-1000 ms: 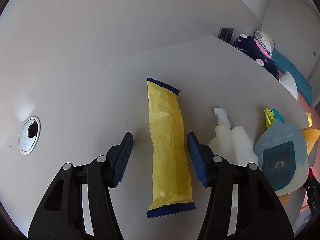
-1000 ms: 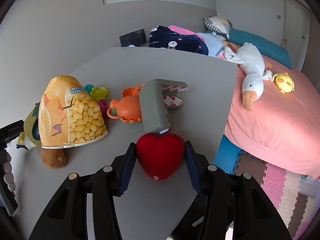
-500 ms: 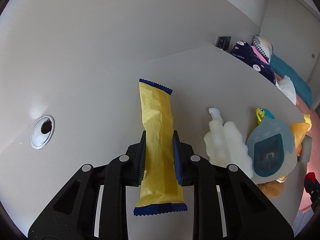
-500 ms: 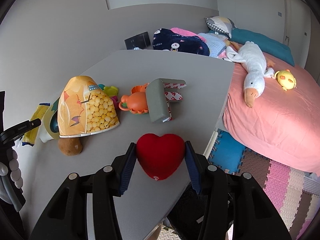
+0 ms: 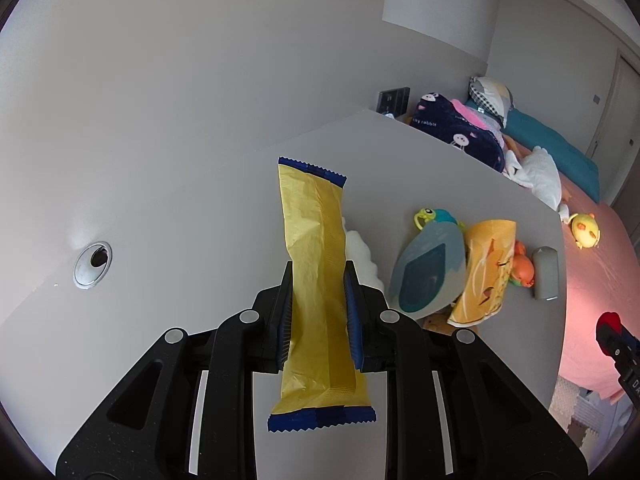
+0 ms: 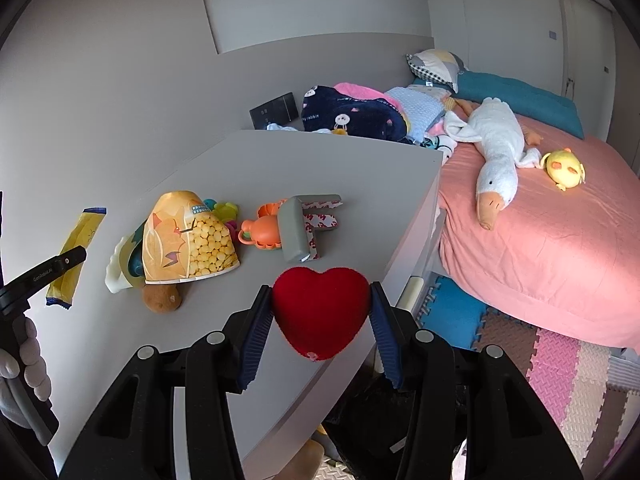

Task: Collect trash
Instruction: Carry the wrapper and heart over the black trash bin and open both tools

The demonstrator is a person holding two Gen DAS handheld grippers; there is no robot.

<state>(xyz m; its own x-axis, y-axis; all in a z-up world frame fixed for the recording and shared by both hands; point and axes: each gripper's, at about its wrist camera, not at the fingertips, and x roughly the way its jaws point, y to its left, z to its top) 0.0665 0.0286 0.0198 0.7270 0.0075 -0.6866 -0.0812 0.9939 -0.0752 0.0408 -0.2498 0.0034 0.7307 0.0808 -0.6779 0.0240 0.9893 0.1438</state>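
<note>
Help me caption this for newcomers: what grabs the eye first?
A yellow wrapper hangs pinched in the left gripper above the grey desk. A red plush heart sits clamped in the right gripper, with a white goose toy sprawled on the pink bed beyond.

1. Yellow wrapper (image 5: 316, 280): crinkled matt film, dark blue crimped ends.
2. Red heart (image 6: 321, 312): fuzzy plush cloth.
3. Desk (image 5: 160, 240): smooth matt grey surface; cable grommet (image 5: 93, 265) looks like brushed metal.
4. Snack bag (image 6: 192, 240): glossy printed film.
5. Orange toy (image 6: 262, 232): smooth plastic.
</note>
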